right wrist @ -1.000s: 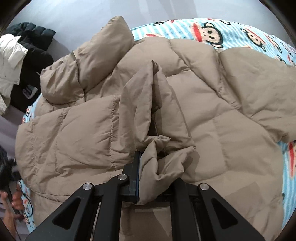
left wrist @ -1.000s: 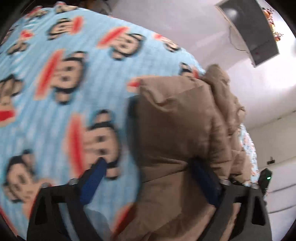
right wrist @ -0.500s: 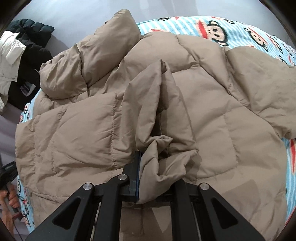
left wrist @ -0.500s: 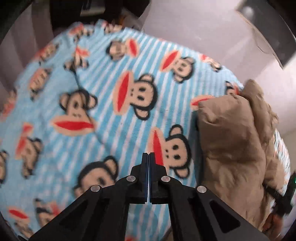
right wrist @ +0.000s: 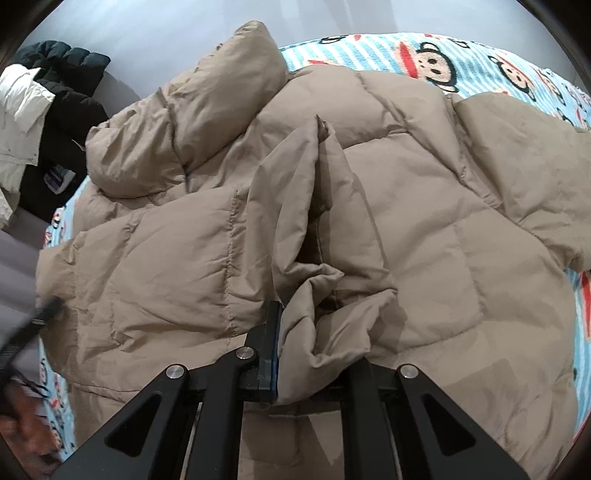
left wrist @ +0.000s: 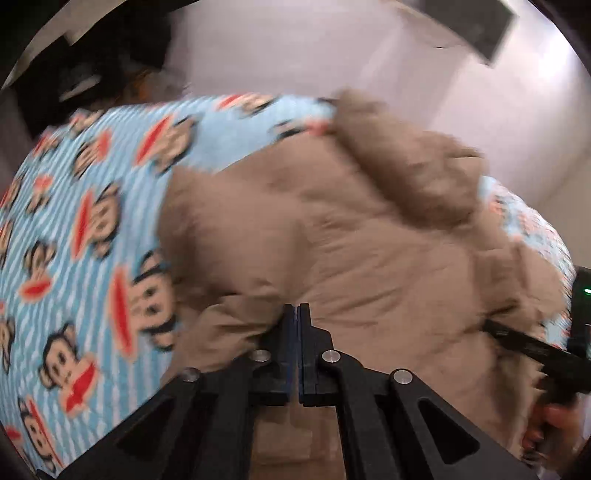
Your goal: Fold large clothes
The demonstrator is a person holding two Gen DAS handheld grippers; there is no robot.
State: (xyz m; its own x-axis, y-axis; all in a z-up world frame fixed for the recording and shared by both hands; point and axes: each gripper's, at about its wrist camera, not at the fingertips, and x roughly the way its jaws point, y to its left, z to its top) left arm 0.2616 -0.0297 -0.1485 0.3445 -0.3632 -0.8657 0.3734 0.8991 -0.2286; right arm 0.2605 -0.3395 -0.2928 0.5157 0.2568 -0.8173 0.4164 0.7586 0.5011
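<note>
A tan puffer jacket lies spread on a bed with a blue striped monkey-print blanket. My right gripper is shut on a bunched fold of the jacket near its middle; the fabric hides the right finger. In the blurred left wrist view the jacket fills the centre and the blanket lies to the left. My left gripper hangs over the jacket, shut, with no cloth seen between its pads. The right gripper's black body and a hand show at the right edge there.
A heap of black and white clothes sits beyond the bed at the upper left. A dark screen hangs on the pale wall, and dark furniture stands past the blanket's far side.
My left gripper went from open astride the jacket's edge to shut, swung out over the bare blanket, then came back over the jacket. The right gripper kept its hold on the fold.
</note>
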